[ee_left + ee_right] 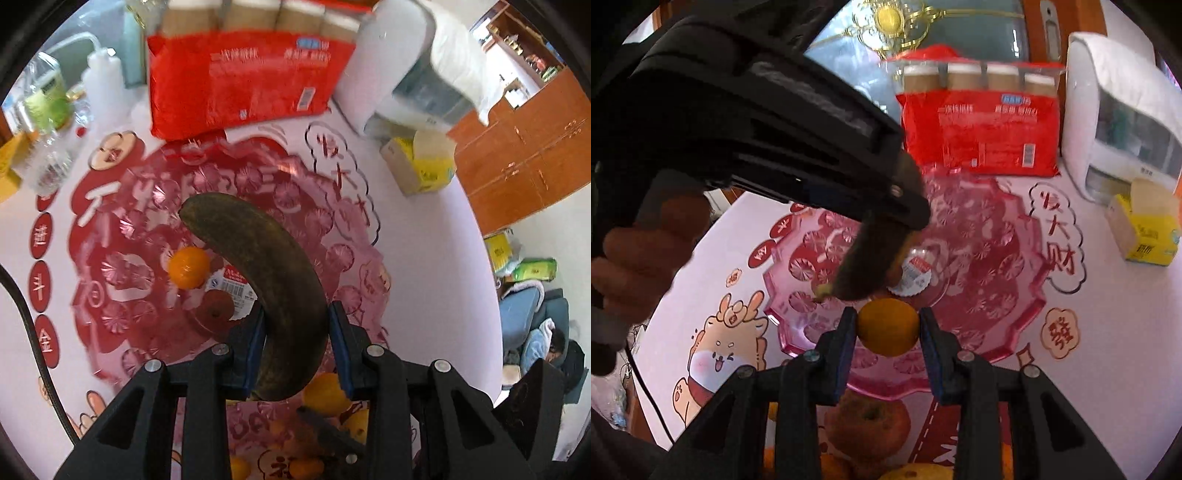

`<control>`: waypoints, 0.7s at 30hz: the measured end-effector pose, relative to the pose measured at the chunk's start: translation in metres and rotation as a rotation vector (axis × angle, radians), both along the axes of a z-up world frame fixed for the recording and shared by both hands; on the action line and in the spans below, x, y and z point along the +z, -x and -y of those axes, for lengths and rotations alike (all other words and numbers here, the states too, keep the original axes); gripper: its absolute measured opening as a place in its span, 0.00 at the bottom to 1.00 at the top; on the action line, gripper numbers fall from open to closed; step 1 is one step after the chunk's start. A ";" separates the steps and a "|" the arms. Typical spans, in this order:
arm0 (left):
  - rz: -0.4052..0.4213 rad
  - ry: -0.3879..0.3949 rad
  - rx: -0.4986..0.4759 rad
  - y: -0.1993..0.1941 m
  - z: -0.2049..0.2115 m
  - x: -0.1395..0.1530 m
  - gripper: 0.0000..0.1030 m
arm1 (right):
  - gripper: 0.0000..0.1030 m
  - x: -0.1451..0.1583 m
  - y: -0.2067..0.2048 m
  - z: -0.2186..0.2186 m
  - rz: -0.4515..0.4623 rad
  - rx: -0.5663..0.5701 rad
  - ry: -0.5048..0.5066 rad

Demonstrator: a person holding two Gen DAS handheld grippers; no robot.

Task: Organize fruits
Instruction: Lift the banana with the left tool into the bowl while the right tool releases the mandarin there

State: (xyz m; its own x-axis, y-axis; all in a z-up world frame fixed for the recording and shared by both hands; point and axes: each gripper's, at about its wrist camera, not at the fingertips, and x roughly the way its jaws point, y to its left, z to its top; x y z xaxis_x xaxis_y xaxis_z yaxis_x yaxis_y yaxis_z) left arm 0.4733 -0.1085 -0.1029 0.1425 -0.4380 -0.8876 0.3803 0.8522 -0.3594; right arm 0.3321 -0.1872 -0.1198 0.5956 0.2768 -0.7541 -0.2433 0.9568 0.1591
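Both grippers loaded over the pink tray [1027, 295]

Left gripper [295, 347] pinches the banana [258, 266], right gripper [888, 326] pinches an orange [888, 326]; lower the banana toward 12 o'clock, clear of the tray's orange [189, 267].

We are seeing a glossy, clear pink plastic tray [1015, 295], a matt, browned banana [258, 266] skin, and perhaps paper cups in shiny red film [240, 85].

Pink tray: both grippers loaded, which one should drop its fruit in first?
Left, probably. The left gripper holds the banana well over the pink tray; the right gripper holds its orange only at the tray's near rim, under the banana.
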 end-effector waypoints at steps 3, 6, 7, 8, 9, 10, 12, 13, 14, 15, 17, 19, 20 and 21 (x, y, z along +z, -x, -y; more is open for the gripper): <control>-0.012 0.001 -0.039 -0.004 0.008 -0.013 0.31 | 0.33 -0.009 -0.004 -0.002 -0.035 0.006 -0.005; 0.052 0.024 -0.081 -0.004 0.015 -0.009 0.31 | 0.33 -0.013 -0.006 -0.005 -0.050 0.017 -0.003; 0.085 0.037 -0.094 -0.003 0.015 -0.004 0.36 | 0.33 -0.013 -0.005 -0.005 -0.052 0.018 -0.008; 0.109 0.034 -0.104 -0.001 0.016 -0.001 0.47 | 0.34 -0.014 -0.006 -0.005 -0.057 0.016 -0.016; 0.124 0.005 -0.108 0.000 0.019 0.001 0.50 | 0.34 -0.014 -0.007 -0.003 -0.060 0.013 -0.020; 0.127 -0.009 -0.108 0.002 0.018 0.002 0.51 | 0.34 -0.015 -0.007 -0.003 -0.066 0.010 -0.024; 0.114 -0.014 -0.104 0.002 0.017 0.001 0.52 | 0.34 -0.017 -0.010 -0.001 -0.080 0.004 -0.035; 0.104 -0.016 -0.095 0.002 0.014 0.001 0.53 | 0.35 -0.017 -0.010 -0.001 -0.084 0.000 -0.040; 0.097 -0.017 -0.080 0.002 0.010 0.002 0.55 | 0.39 -0.016 -0.009 0.000 -0.085 -0.007 -0.047; 0.095 -0.019 -0.066 0.001 0.008 0.003 0.56 | 0.41 -0.014 -0.008 0.001 -0.082 -0.011 -0.056; 0.094 -0.020 -0.034 0.003 -0.002 0.008 0.59 | 0.48 -0.010 -0.005 0.004 -0.072 -0.021 -0.075; 0.101 -0.014 0.001 0.006 -0.015 0.016 0.60 | 0.49 -0.006 -0.003 0.006 -0.065 -0.031 -0.083; 0.104 -0.013 0.013 0.008 -0.021 0.019 0.61 | 0.50 -0.004 -0.001 0.007 -0.063 -0.035 -0.082; 0.108 -0.012 0.025 0.010 -0.026 0.023 0.61 | 0.50 -0.002 0.001 0.008 -0.062 -0.039 -0.079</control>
State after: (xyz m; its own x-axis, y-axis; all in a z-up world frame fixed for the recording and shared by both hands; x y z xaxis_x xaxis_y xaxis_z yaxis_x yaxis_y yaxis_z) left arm 0.4634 -0.0824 -0.0803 0.2484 -0.4222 -0.8718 0.3950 0.8659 -0.3068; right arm 0.3314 -0.1947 -0.1221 0.5602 0.3143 -0.7664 -0.1935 0.9493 0.2478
